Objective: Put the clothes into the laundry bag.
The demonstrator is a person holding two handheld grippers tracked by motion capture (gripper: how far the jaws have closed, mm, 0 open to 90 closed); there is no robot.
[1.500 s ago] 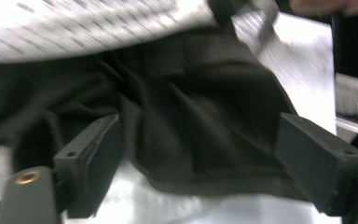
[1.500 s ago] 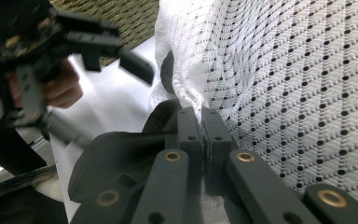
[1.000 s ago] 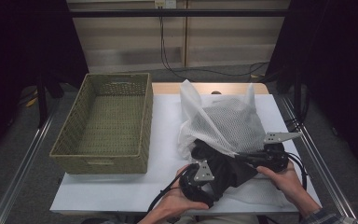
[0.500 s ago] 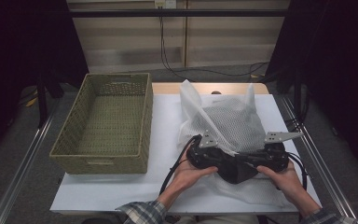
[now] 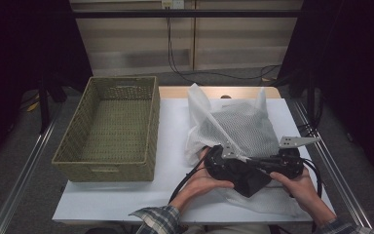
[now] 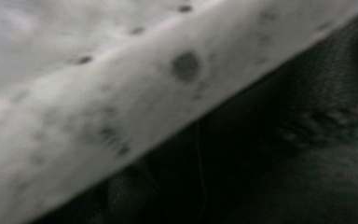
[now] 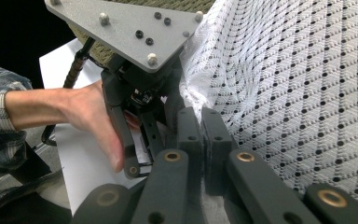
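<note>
right fingers [image 7: 200,140] pinched together on white mesh bag [image 7: 307,93] — left fingers' state unclear — no readable writing.

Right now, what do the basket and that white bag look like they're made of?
Basket: woven plant fibre, likely seagrass or wicker; olive-tan, matte, with visible plaited rows and a handle slot in the near wall. Bag: thin white mesh fabric, probably synthetic; a fine diamond weave dotted with small dark holes, and it drapes and creases softly. It stands on the white table.
</note>
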